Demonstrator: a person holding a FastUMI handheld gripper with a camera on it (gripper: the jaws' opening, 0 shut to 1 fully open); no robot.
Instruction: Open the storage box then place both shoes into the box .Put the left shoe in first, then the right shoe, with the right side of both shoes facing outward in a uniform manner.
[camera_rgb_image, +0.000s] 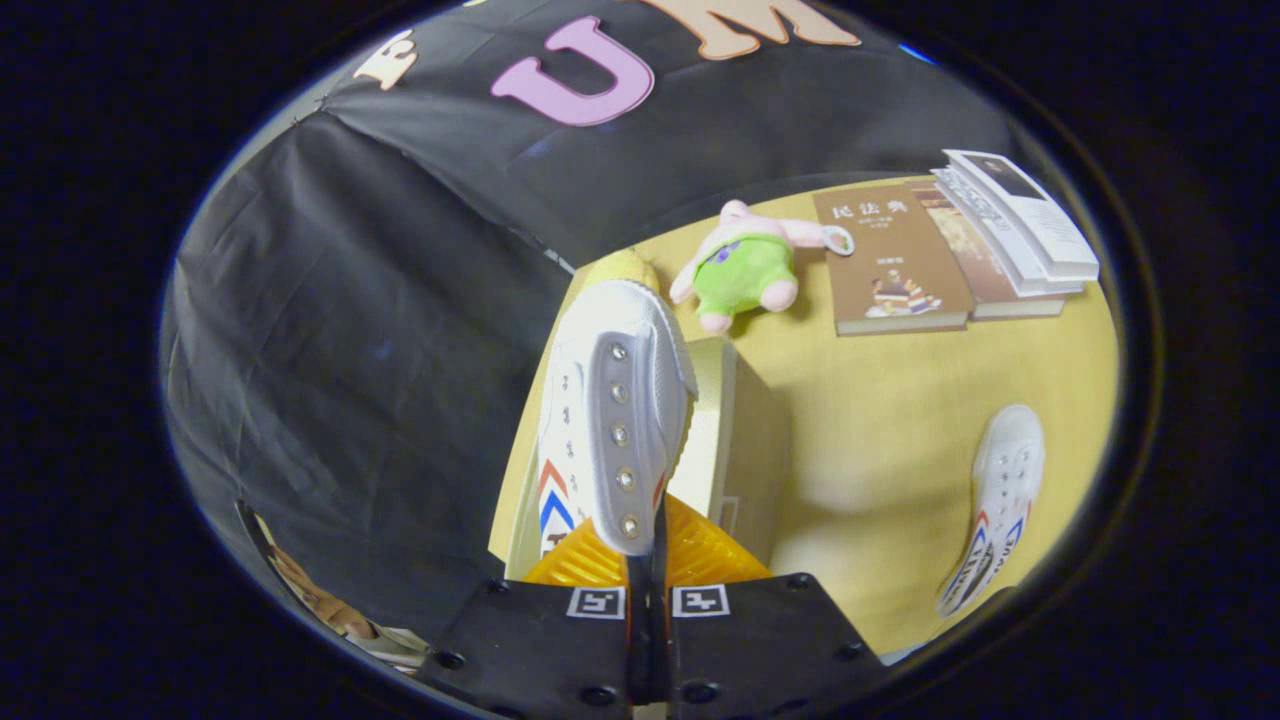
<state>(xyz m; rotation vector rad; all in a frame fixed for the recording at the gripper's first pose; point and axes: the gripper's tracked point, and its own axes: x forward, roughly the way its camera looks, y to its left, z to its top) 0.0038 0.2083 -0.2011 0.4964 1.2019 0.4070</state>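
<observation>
My gripper (648, 548) is shut on a white canvas shoe (612, 420), both fingers pinching the eyelet edge of its upper. The shoe has metal eyelets and red and blue chevrons on its side, and it points away from me, lifted off the table. Directly below and behind it stands the cream storage box (745, 440); the shoe hides most of the box's top, so I cannot tell how its lid stands. The second white shoe (998, 500), with the same chevrons, lies on the yellow table (880, 420) well to the right of the fingers.
Beyond the box lies a pink plush toy in a green outfit (748, 268). Right of it are a brown book (890, 262) and a stack of white books (1020, 225). Black cloth wall drops past the table's left edge. Part of a person (335, 612) shows low left.
</observation>
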